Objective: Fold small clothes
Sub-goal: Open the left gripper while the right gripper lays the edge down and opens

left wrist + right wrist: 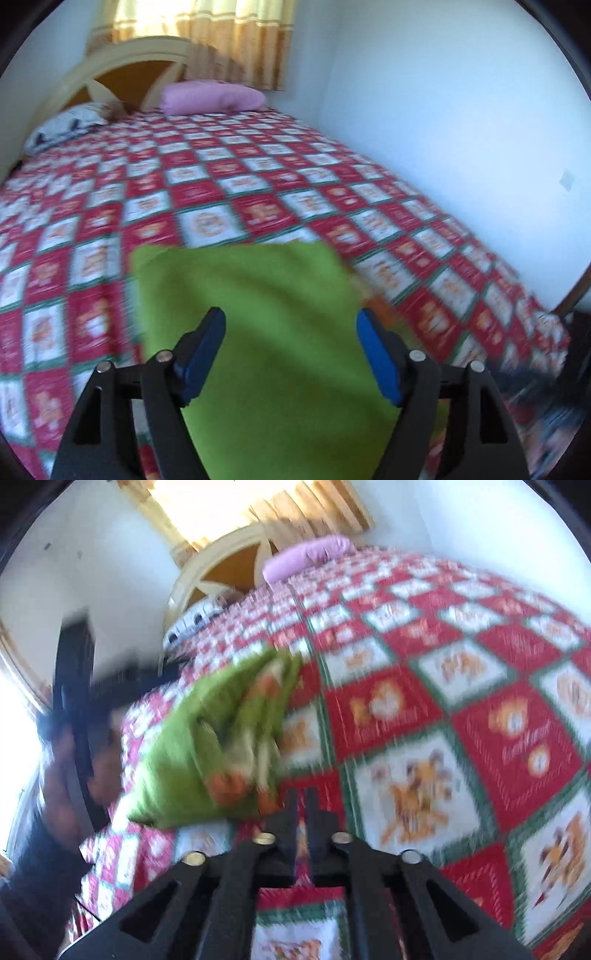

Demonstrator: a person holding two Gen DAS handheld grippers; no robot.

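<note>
A small green garment (251,295) lies folded on the red-and-white checked bedspread (258,184). In the left wrist view my left gripper (290,328) is open, its blue-padded fingers spread just above the near part of the green cloth, touching nothing that I can see. In the right wrist view the same garment (207,738) shows as a folded green bundle with an orange print, near the bed's left edge. My right gripper (302,801) is shut and empty, its fingertips just right of the bundle's near corner. Both views are motion-blurred.
A pink pillow (212,96) and a patterned pillow (70,123) lie at the headboard (122,62). A white wall (461,110) runs along the bed's right side. The person's arm and the other gripper (74,716) appear blurred at the bed's left edge.
</note>
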